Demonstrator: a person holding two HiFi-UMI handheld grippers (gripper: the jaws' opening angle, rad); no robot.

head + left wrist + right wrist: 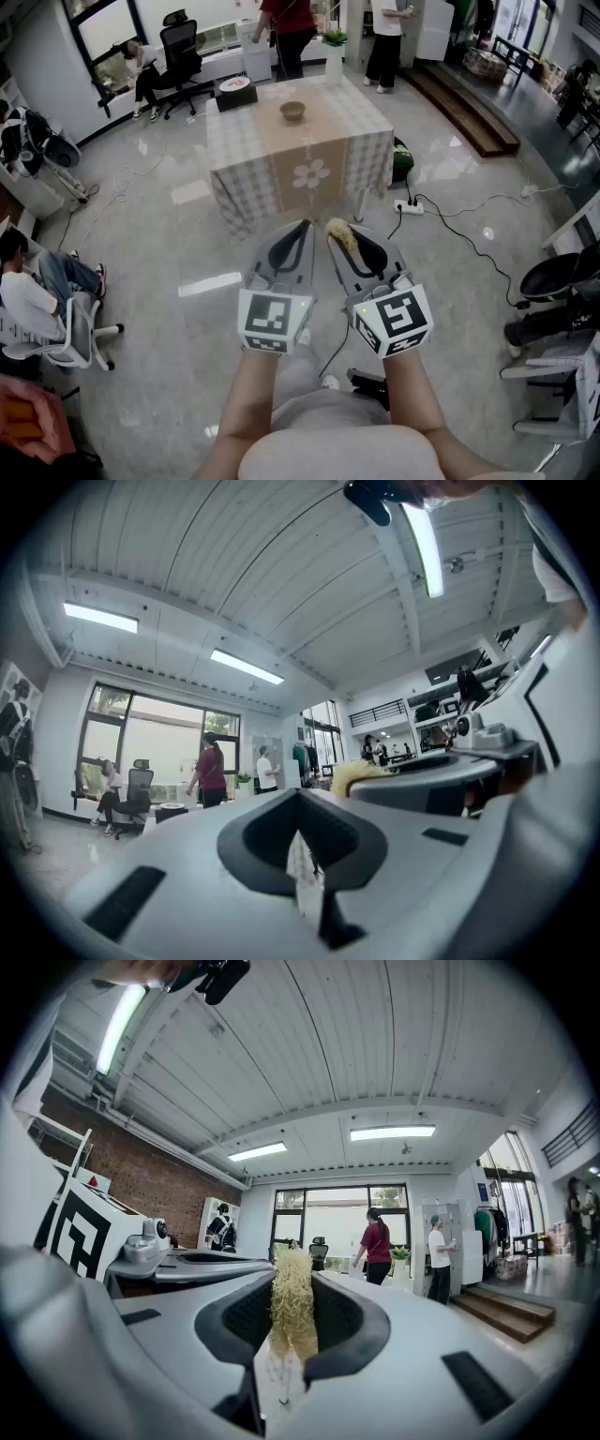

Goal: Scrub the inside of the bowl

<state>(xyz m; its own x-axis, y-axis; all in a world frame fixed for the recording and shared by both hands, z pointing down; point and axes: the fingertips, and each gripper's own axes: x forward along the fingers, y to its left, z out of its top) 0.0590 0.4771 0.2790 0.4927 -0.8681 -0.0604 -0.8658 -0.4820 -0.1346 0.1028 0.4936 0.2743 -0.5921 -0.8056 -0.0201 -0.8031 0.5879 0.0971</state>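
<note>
A small tan bowl (292,111) stands on a table with a checked cloth (246,150), well ahead of me across bare floor. I hold both grippers level, side by side, near my body. My left gripper (302,227) (300,797) is shut with nothing between its jaws. My right gripper (337,231) (292,1283) is shut on a yellowish fibrous scrubber (343,238) (293,1312), which sticks out past its tips. The scrubber (353,774) also shows in the left gripper view, off to the right. Both grippers are far from the bowl.
On the table stand a white vase with a plant (334,58) and a dark box with a plate (234,91). A power strip with cables (410,206) lies on the floor right of the table. People stand behind the table; others sit at left. Steps (469,103) run at right.
</note>
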